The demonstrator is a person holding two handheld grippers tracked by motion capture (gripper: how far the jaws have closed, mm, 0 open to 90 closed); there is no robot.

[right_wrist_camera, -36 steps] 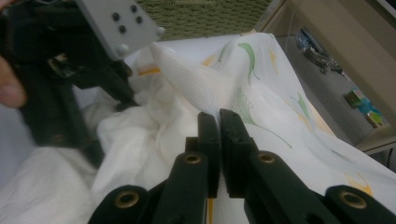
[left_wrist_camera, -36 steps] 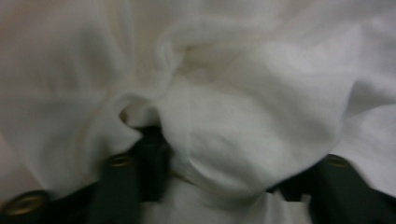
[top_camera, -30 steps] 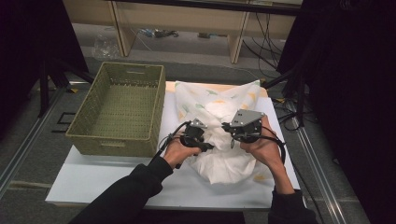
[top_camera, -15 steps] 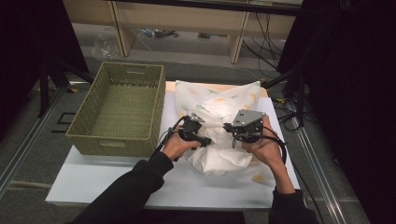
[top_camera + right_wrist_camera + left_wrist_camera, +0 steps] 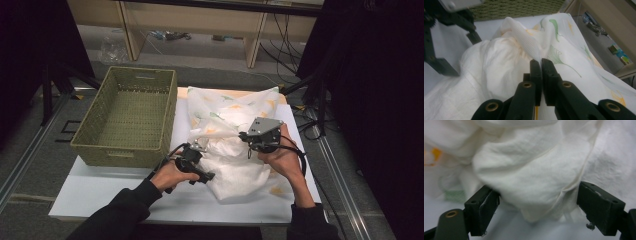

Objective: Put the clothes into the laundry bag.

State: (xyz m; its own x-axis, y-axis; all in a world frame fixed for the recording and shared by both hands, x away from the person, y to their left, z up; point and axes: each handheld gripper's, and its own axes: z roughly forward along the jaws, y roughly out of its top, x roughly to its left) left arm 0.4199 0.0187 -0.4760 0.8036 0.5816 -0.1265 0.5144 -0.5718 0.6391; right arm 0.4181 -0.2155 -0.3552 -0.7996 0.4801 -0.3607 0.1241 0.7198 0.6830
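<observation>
A white cloth [image 5: 235, 150] printed with green and orange leaves lies bunched on the white table [image 5: 110, 192]. My left gripper [image 5: 198, 148] is at the cloth's left edge. In the left gripper view it [image 5: 540, 207] is open wide, with a thick fold of cloth [image 5: 534, 180] between the jaws. My right gripper [image 5: 246, 136] is over the middle of the cloth. In the right gripper view it [image 5: 541, 67] is shut on a thin raised ridge of the cloth [image 5: 524, 37], and the left gripper [image 5: 446, 40] shows at the upper left.
An empty woven green basket [image 5: 130, 115] stands on the table's left part, close beside the cloth. Bare table runs along the front edge. Behind the table are shelf legs, cables [image 5: 280, 30] and a floor rail [image 5: 30, 150] at the left.
The left gripper has drawn back a little toward the person and to the left, along the cloth's edge. The right gripper has stayed nearly in place on the cloth.
</observation>
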